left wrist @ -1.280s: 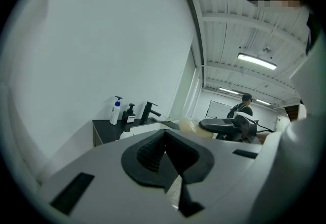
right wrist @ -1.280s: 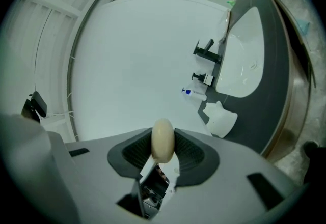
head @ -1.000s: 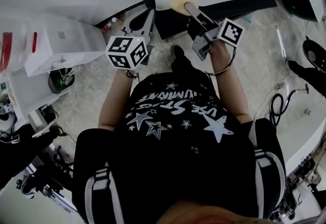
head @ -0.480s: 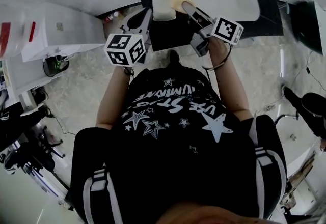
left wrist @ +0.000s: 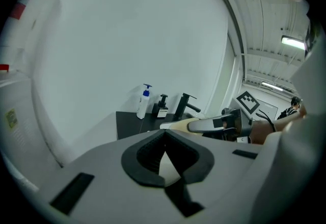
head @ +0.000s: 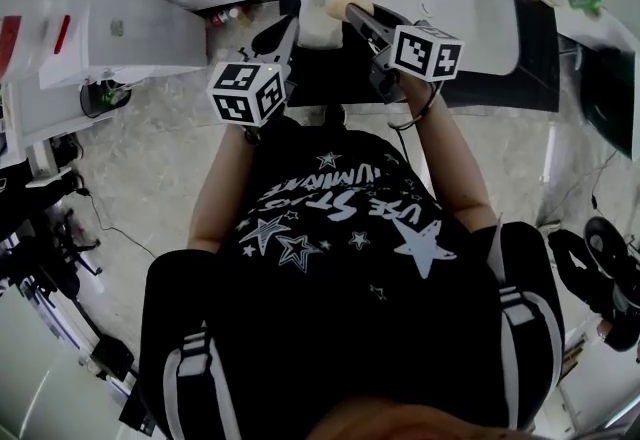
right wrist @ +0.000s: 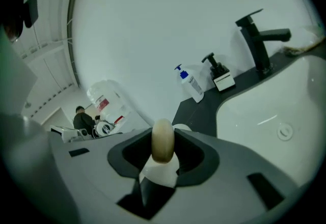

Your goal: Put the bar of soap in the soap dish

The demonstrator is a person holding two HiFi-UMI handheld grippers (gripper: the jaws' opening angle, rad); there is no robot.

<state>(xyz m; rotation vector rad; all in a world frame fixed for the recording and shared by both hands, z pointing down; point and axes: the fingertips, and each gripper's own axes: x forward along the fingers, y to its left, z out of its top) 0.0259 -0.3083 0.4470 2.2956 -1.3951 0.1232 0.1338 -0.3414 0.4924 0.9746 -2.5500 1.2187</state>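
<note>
In the head view my left gripper (head: 295, 24) is shut on the left rim of a white soap dish (head: 318, 4) and holds it above the near left corner of the black counter (head: 325, 73). The pale yellow bar of soap (head: 352, 5) sits at the dish's right edge, with my right gripper (head: 357, 14) shut on it. In the right gripper view the soap (right wrist: 163, 140) stands on edge between the pads (right wrist: 196, 154). In the left gripper view the dish (left wrist: 164, 166) shows pale between the nearly closed pads, and the soap (left wrist: 178, 125) lies just beyond.
A white sink basin (head: 450, 3) is set into the counter to the right. Behind it stand a black tap (right wrist: 261, 39), a black dispenser (right wrist: 219, 76) and a white pump bottle with a blue top (right wrist: 192, 86). White boxes (head: 110, 38) stand at the left, over a stone floor.
Both grippers have moved forward and down over the counter's corner, carrying the dish and the soap. The right gripper has rolled. The soap stays at the dish's right edge.
</note>
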